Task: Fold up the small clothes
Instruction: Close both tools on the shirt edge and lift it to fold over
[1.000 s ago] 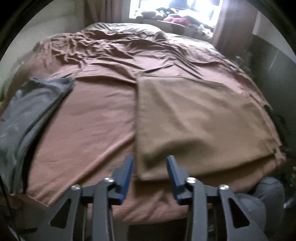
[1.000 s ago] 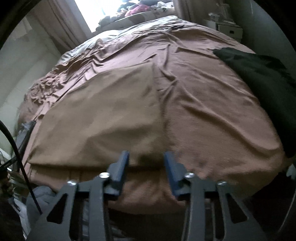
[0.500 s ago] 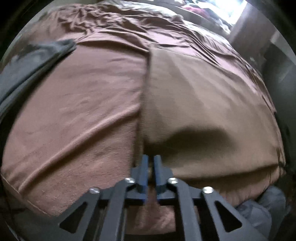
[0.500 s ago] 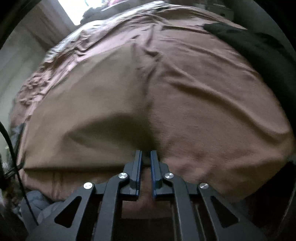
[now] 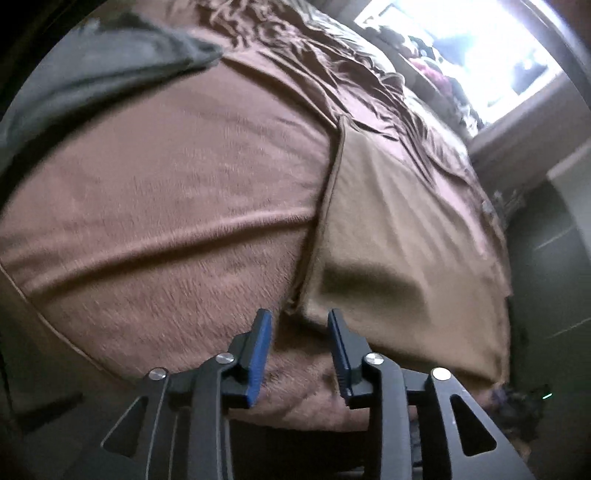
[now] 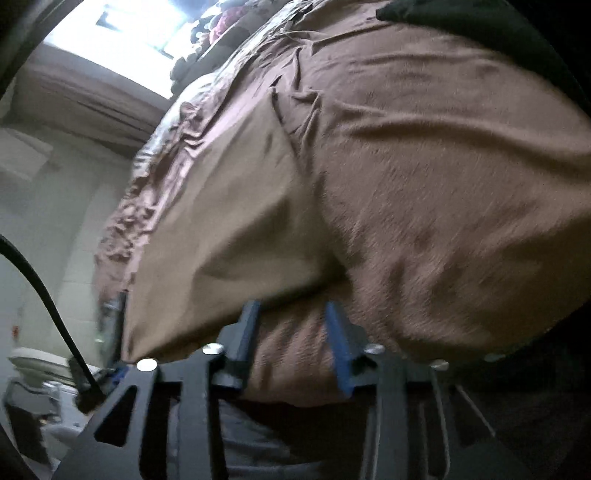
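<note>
1. Tan cloth [image 5: 402, 236] lies flat on the bed [image 5: 177, 206], folded into a rectangle, centre-right in the left wrist view and centre-left in the right wrist view [image 6: 221, 229]. Near edge sits close to the bed's front edge.
2. Handling, judged: light, soft, limp, no stiffness. It will drape and sag once lifted, and layers may slip apart. Best hold looks like the near corners, pinching all layers together.
3. Left tool [image 5: 299, 325]: jaws apart at a moderate gap, nothing between them. The cloth's near-left corner is just beyond the tips, slightly right of centre, not touching.
4. Right tool [image 6: 291, 314]: jaws apart, holding nothing. The cloth's near-right corner sits just past the tips; the view is blurred, so contact cannot be ruled out.
5. Grey garment [image 5: 99, 66] lies upper left in the left wrist view, well apart from the cloth.
6. Dark garment [image 6: 491, 26] lies upper right in the right wrist view, also well apart.
7. Bright window [image 5: 476, 40] is beyond the bed's far side.
</note>
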`<action>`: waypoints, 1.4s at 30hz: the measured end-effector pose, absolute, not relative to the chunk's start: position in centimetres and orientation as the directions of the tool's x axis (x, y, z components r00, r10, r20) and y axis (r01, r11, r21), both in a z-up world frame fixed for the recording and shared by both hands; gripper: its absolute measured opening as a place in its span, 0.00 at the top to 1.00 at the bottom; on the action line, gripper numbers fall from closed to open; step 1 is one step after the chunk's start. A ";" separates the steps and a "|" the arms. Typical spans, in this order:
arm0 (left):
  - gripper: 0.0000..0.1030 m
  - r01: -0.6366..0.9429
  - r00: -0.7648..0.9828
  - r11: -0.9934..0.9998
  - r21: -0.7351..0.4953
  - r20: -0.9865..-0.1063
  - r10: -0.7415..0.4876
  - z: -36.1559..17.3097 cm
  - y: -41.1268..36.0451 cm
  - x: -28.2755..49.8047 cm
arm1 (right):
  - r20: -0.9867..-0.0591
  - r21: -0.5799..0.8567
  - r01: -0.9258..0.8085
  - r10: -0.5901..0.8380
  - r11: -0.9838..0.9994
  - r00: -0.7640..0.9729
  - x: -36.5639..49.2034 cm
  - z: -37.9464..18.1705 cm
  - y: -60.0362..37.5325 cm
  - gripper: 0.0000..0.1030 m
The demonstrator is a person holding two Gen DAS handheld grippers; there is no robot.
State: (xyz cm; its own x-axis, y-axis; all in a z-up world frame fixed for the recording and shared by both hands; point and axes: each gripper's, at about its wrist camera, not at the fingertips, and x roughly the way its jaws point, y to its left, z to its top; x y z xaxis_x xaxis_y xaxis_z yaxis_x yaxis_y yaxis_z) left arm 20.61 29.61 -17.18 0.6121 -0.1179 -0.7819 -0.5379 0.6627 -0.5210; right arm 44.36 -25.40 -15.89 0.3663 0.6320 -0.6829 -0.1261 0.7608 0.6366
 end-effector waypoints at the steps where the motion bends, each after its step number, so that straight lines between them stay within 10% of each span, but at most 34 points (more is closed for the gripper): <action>1: 0.64 -0.533 0.628 0.636 -0.558 -0.765 -0.144 -17.4 29.7 20.4 | -0.670 0.651 -0.126 0.644 0.749 0.368 44.6 -16.1 -25.6 0.65; 30: 0.64 -0.556 0.738 0.419 -0.718 -0.658 -0.148 -19.8 29.7 20.6 | -0.497 0.817 -0.009 0.711 0.577 0.499 43.8 -23.1 -28.0 0.78; 33: 0.92 -0.602 0.700 0.449 -0.660 -0.707 -0.101 -19.4 29.6 21.1 | -0.511 0.807 0.008 0.691 0.591 0.511 43.4 -23.1 -27.8 0.97; 42: 0.96 -0.567 0.743 0.467 -0.679 -0.666 -0.066 -16.5 29.3 19.8 | -0.475 0.798 -0.051 0.679 0.601 0.560 41.6 -19.5 -27.3 0.98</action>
State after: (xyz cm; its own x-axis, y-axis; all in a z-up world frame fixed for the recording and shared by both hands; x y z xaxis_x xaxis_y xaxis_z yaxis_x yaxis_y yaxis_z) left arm 19.81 29.29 -16.49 0.7429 -0.0665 -0.6661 -0.5668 0.4669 -0.6788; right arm 41.60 -27.25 -19.47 0.5602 0.6786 -0.4751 -0.0512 0.6008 0.7978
